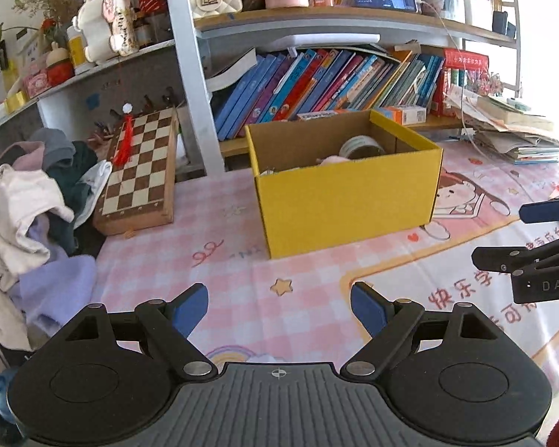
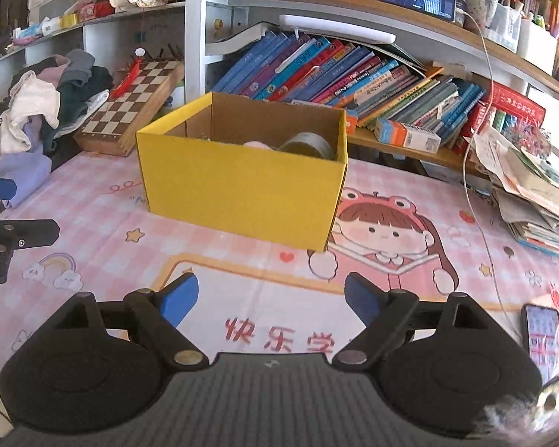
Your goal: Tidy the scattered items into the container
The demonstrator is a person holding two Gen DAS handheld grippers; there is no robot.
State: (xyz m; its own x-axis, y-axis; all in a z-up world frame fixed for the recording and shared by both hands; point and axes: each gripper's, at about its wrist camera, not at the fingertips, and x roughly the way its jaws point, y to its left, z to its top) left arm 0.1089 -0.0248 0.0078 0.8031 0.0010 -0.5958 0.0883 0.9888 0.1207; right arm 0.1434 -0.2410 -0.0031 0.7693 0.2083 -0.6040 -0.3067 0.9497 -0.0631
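Both of my grippers hover low over the pink mat (image 1: pixel 242 260), nearest the lenses. On my left gripper (image 1: pixel 279 307) the blue pads (image 1: pixel 190 309) stand wide apart with only mat between them, nothing held. My right gripper (image 2: pixel 271 298) is the same: pads (image 2: pixel 179 300) spread wide, nothing held, over the red characters printed on the mat.

From the left wrist view, my right gripper shows at the right edge, side-on, apart from the box. From the right wrist view, my left gripper shows at the left edge.

Ahead of both sits the yellow box (image 1: pixel 348 201), open at the top, brown inside, resting on the mat. Inside it I can see a tape roll (image 1: pixel 363 146) leaning near the back wall and something pink (image 1: pixel 333 160) beside it; what the pink thing is I cannot tell. From the right wrist the box (image 2: pixel 242 193) has one corner over the cartoon girl (image 2: pixel 384 231) on the mat, and the roll (image 2: pixel 309 143) and pink thing (image 2: pixel 255 144) peek above its rim.

Behind the box a row of books (image 1: pixel 316 82) leans on a low shelf. Left of the box a chessboard (image 1: pixel 141 164) leans on a clothes pile (image 1: pixel 37 201). A phone (image 2: pixel 542 331) lies on the mat at my right, near a white cable (image 2: pixel 477 201).
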